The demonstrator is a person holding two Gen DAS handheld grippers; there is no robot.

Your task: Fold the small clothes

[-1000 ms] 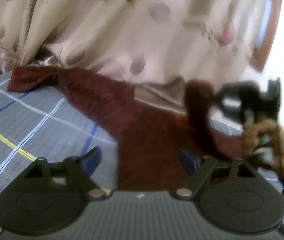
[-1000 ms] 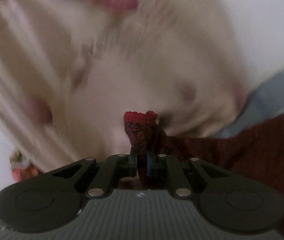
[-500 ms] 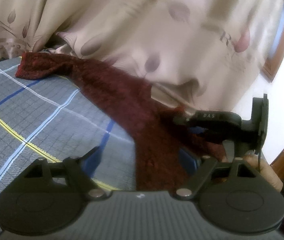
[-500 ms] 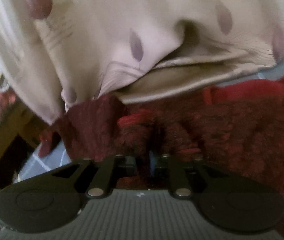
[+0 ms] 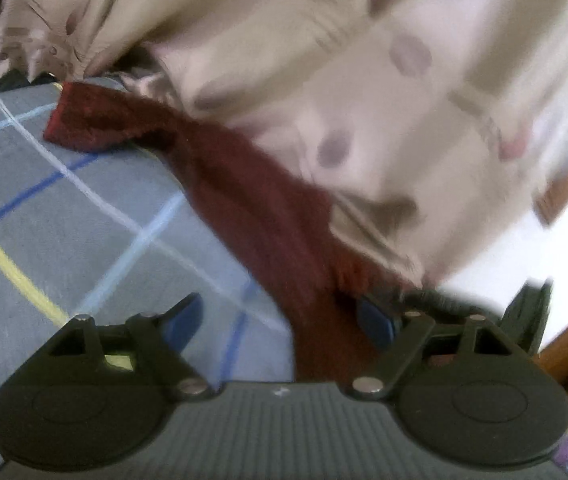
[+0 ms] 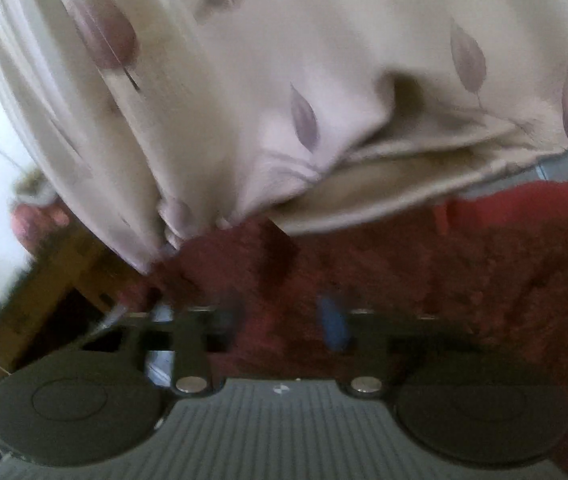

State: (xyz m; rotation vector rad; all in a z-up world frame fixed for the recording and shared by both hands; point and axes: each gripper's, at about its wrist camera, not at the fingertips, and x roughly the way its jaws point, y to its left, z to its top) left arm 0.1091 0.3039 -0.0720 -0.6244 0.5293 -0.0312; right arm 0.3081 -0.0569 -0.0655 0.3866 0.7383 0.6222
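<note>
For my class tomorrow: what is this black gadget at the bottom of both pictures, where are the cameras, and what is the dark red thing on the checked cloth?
No robot here: a person holds hand-held tongs in each hand, each with a camera looking along its two fingers. One picture looks from the left tongs, wide open, gripping nothing. The other looks from the right tongs, whose jaws are opening over the cloth and no longer pinch it. The dark red thing is a small knitted garment spread on a checked grey bedcover. Behind hangs a cream curtain with a leaf print.

left gripper (image 5: pixel 279 320) jaws wide apart, right gripper (image 6: pixel 284 320) jaws opening
</note>
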